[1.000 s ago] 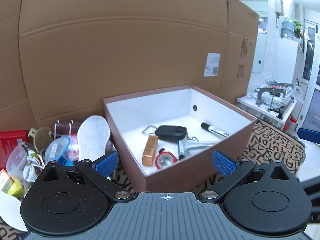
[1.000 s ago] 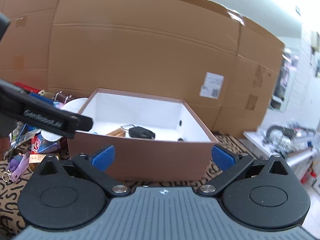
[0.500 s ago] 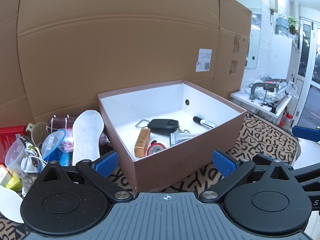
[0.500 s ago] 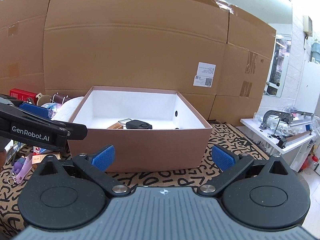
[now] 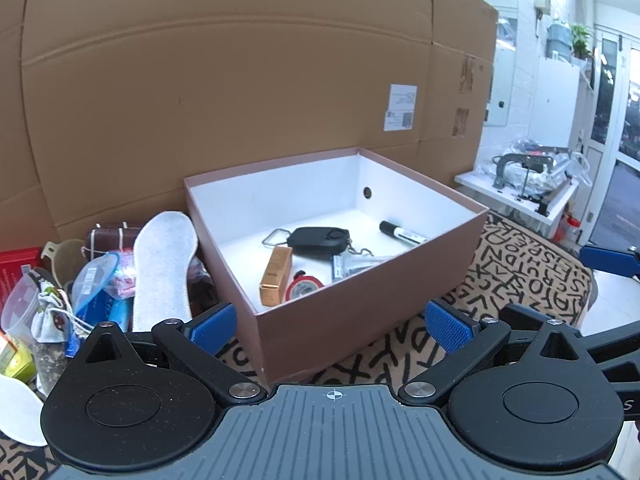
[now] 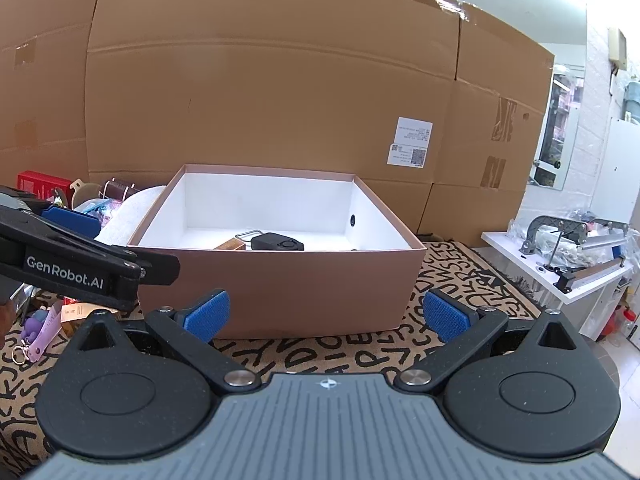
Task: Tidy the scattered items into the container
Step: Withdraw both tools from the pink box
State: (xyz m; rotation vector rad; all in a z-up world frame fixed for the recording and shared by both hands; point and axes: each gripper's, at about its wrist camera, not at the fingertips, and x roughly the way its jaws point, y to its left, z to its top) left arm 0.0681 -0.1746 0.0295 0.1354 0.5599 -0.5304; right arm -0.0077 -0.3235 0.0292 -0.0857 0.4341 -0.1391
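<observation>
An open brown box with a white inside (image 5: 360, 304) (image 6: 280, 292) stands on the patterned mat. It holds a black key fob (image 5: 320, 236) (image 6: 278, 242), a gold bar-shaped box (image 5: 275, 270), a black marker (image 5: 402, 233), a red round item (image 5: 303, 286) and a small metal piece. My left gripper (image 5: 330, 324) is open and empty in front of the box's near corner. My right gripper (image 6: 326, 316) is open and empty in front of the box's near wall. Scattered items lie left of the box: a white insole (image 5: 164, 264), a blue-lidded tub (image 5: 94, 280), a drawstring pouch (image 5: 50, 316), a purple keychain (image 6: 34, 330).
A tall cardboard wall (image 5: 224, 80) stands behind the box. A red packet (image 5: 16, 268) and a dark roll (image 5: 108, 234) lie at the far left. A white shelf with metal tools (image 6: 560, 264) stands to the right. The left gripper's body (image 6: 72, 264) crosses the right wrist view.
Both grippers have drawn back from the box and lowered a little; the box looks smaller and farther. Both stay open and empty.
</observation>
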